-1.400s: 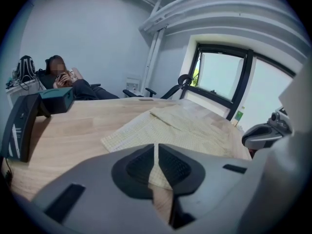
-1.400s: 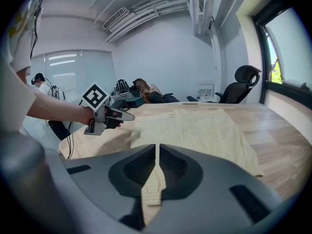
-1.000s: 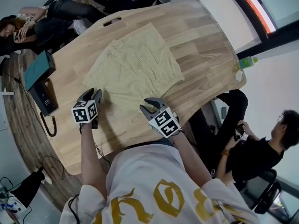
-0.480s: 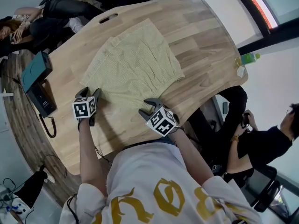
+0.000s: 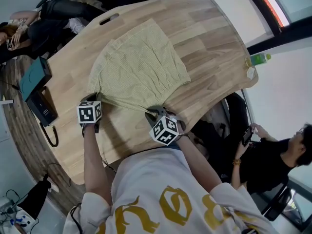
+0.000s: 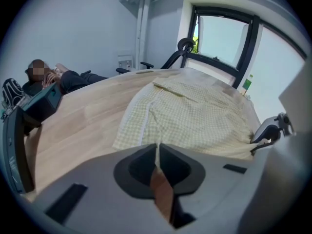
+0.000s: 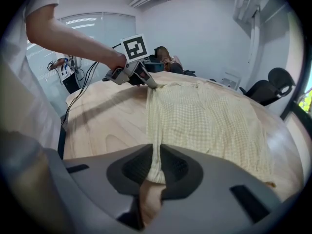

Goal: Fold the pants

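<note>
Two tongs, one garment, read from the left. A teal box point(image 5: 33, 74) sits at the left margin of the worktop point(image 5: 209, 38), well apart from the cloth and so out of the fold's path; the left tongs point(image 5: 96, 99) have just been closing and stand all but together, pinching a thin sliver of the near left corner of the pants point(image 5: 141, 65); the pants lie spread flat across the middle of the worktop, their near edge drawn taut between the two grips; the right tongs point(image 5: 156, 112) have likewise just been closing and clamp a thicker bunch of hem at the near right corner, so their jaws stand slightly wider; a green bottle point(image 5: 260, 59) stands at the far right rim, clear of the cloth. Holding both near corners at once probably serves to lift that edge evenly and carry it over to the far edge; the fold itself appears not yet begun.
</note>
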The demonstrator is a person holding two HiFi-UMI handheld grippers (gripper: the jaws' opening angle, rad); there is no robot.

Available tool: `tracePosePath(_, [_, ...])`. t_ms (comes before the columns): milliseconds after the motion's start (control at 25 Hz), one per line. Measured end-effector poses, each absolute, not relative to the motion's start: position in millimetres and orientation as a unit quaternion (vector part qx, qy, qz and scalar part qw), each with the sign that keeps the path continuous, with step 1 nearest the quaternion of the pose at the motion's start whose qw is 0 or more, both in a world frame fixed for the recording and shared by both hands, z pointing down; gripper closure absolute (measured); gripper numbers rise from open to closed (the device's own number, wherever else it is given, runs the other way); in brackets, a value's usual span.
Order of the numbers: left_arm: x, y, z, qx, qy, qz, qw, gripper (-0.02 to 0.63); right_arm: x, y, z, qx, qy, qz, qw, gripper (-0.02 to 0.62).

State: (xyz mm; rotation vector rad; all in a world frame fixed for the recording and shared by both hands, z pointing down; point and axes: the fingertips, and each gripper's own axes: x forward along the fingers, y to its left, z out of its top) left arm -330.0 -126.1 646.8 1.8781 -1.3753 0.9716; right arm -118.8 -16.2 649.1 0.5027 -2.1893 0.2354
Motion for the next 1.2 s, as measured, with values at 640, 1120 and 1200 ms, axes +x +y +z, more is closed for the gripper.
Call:
tracePosePath(640, [-330.7,-133.7,631.3,0.722,-0.517,0.332,0.319,0.588,-118.0,-25.6,625.5,0.211,-0.878,0.094,0.419,0.56])
tracePosePath(1120, [-346.9,-113.1,586.9,0.727,-0.538,0.311,0.291,0.588,-130.3,-8.3,586.2,0.207,-0.892,0.074,0.394,0.56])
tracePosePath(1200, [-352.9,-105.1,584.6,0.724,-0.542,0.312,0.291,0.588,-134.8,-2.8,580.1,0.202,-0.895,0.073,0.391,0.56])
